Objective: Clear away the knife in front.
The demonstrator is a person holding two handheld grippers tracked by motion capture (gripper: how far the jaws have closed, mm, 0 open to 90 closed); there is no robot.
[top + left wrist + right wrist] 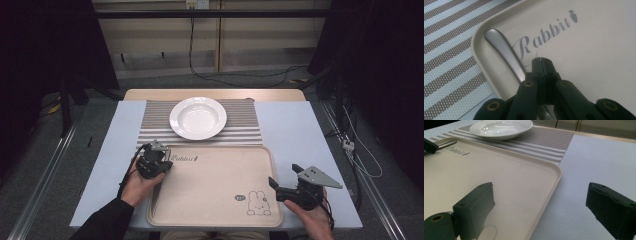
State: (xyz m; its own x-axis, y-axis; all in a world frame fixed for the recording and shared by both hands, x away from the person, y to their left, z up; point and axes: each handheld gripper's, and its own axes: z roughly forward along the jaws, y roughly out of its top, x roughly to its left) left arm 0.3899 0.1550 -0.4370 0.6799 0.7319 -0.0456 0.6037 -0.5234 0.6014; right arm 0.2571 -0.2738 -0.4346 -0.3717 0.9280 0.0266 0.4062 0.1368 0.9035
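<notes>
Under the left gripper [541,60], at the far left corner of the beige plastic tray [599,62], a brushed-metal cutlery handle [504,52] is recorded; its working end is hidden beneath the gripper body. Jaws are pressed together beside the handle, touching or gripping not discernible. The right gripper [540,205] is held with jaws wide apart over the tray's right edge. A white shallow bowl [198,117] is noted on the striped mat [150,120].
</notes>
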